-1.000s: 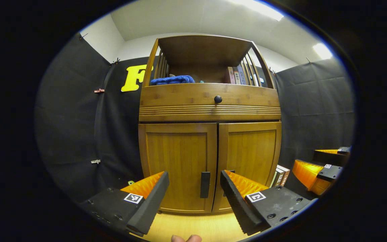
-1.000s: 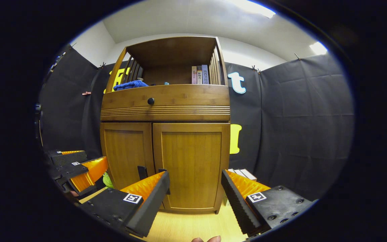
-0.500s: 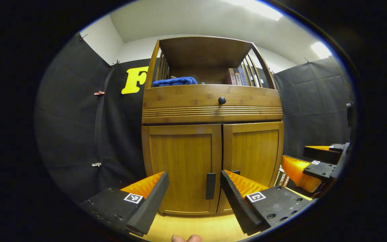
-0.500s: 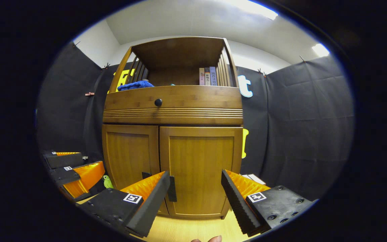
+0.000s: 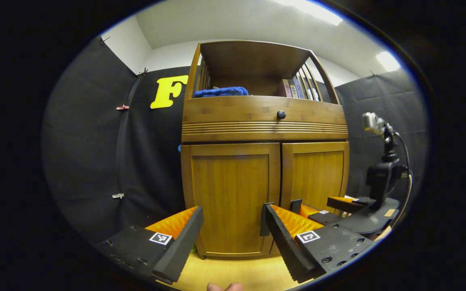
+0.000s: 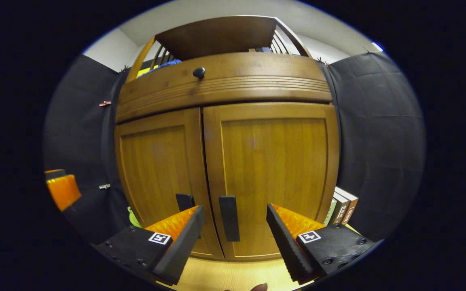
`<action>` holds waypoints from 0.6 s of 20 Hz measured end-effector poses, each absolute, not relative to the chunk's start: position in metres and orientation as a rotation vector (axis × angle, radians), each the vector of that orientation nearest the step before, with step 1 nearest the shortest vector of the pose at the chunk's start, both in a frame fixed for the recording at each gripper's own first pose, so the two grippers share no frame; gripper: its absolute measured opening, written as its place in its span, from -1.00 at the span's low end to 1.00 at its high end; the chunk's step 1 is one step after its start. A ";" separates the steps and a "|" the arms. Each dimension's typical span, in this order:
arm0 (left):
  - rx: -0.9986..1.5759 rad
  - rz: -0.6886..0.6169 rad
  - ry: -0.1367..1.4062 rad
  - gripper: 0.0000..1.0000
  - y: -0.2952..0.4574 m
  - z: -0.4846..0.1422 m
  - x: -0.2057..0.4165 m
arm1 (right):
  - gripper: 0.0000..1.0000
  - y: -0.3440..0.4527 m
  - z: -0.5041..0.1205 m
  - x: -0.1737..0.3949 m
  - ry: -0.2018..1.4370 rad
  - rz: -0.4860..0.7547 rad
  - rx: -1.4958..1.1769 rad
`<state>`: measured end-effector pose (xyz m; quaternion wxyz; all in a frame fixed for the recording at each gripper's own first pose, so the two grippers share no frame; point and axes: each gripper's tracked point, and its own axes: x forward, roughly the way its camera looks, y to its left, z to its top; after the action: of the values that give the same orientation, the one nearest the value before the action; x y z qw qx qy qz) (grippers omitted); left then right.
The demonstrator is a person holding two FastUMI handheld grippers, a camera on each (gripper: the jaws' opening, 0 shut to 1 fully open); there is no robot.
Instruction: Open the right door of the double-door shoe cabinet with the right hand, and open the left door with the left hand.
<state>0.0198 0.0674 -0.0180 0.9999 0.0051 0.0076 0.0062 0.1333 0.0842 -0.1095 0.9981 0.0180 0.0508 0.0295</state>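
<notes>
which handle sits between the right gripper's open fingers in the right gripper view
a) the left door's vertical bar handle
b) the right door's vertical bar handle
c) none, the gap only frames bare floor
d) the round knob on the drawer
b: in the right gripper view the right door's bar handle stands in the gap of the open right gripper, untouched, on the closed right door.

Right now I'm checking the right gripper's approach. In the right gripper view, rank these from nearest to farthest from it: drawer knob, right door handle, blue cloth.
1. right door handle: low, just ahead between the open fingers of the right gripper.
2. drawer knob: higher, on the drawer front above the doors.
3. blue cloth: farthest, on the open shelf, upper left.
</notes>
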 end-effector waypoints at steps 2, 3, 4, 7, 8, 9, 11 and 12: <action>0.006 0.024 0.026 0.92 0.079 -0.023 0.020 | 0.96 0.091 -0.124 0.149 0.125 0.063 0.020; 0.004 0.032 0.030 0.92 0.084 -0.025 0.021 | 0.90 0.092 -0.131 0.158 0.139 0.065 0.013; 0.005 0.037 0.031 0.92 0.088 -0.026 0.020 | 0.95 0.093 -0.136 0.165 0.149 0.061 0.003; 0.014 0.043 0.028 0.96 0.096 -0.025 0.018 | 0.53 0.090 -0.162 0.186 0.211 0.042 0.014; 0.015 0.046 0.029 0.92 0.098 -0.026 0.017 | 0.36 0.094 -0.167 0.190 0.227 0.042 0.029; 0.015 0.049 0.030 0.92 0.099 -0.026 0.016 | 0.27 0.095 -0.172 0.197 0.236 0.042 0.037; 0.023 0.053 0.036 0.92 0.100 -0.026 0.015 | 0.12 0.100 -0.183 0.201 0.276 0.049 0.065; 0.029 0.055 0.036 0.92 0.100 -0.026 0.012 | -0.01 0.101 -0.181 0.197 0.296 0.049 0.077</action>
<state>0.0125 0.0996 -0.0257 0.9994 0.0147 0.0179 0.0273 0.1968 0.1011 -0.1805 0.9880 0.0383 0.1475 0.0242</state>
